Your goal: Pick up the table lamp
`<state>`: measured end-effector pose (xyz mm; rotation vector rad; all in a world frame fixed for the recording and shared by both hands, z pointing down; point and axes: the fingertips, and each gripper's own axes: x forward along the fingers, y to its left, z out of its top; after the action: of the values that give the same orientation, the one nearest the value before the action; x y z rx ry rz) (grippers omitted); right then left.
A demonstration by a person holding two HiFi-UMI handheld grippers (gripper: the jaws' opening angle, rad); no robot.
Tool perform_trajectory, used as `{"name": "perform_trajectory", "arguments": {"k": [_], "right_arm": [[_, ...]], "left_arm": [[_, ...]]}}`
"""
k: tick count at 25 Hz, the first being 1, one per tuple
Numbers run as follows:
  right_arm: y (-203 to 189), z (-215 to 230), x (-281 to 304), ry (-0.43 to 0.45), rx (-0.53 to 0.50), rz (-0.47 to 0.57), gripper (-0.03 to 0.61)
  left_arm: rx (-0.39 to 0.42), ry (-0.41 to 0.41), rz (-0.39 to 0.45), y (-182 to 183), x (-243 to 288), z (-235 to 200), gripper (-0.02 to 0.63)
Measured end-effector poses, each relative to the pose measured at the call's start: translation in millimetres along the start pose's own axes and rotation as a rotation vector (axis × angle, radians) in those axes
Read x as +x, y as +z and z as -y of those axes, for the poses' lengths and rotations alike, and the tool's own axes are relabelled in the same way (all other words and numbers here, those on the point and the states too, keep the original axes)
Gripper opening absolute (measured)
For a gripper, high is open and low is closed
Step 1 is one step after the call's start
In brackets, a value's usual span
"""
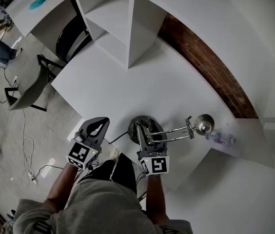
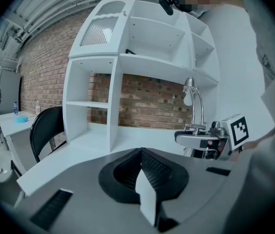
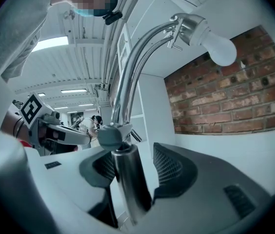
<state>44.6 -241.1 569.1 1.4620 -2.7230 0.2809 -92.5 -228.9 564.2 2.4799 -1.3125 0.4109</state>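
Note:
The table lamp has a round dark base, a chrome double-rod arm and a chrome head with a white bulb. It stands at the near edge of the white desk. My right gripper is shut on the lamp's lower stem, which fills the gap between its jaws. My left gripper hovers just left of the lamp at the desk edge, jaws shut on nothing. From there I see the lamp upright and my right gripper on it.
A white shelf unit stands at the back of the desk against a brick wall. A small bottle lies right of the lamp head. A grey chair and cables occupy the floor at left. A cord leaves the lamp base.

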Motion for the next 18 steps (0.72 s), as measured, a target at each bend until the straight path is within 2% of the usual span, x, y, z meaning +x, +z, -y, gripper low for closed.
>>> {"name": "perform_trajectory", "arguments": {"k": [10, 12, 14, 18], "right_arm": [[-1, 2, 16, 0.014, -0.018, -0.002, 0.195], [-1, 0, 18, 0.017, -0.043, -0.004, 0.156], [1, -3, 19, 0.017, -0.059, -0.007, 0.087], [1, -4, 19, 0.018, -0.089, 0.0, 0.061]], "left_arm": [[-0.008, 0.04, -0.013, -4, -1, -14, 0.003], [-0.01, 0.041, -0.016, -6, 0, -14, 0.003], [-0.012, 0.041, -0.02, -7, 2, -14, 0.003], [-0.01, 0.037, -0.022, -7, 5, -13, 0.003]]}}
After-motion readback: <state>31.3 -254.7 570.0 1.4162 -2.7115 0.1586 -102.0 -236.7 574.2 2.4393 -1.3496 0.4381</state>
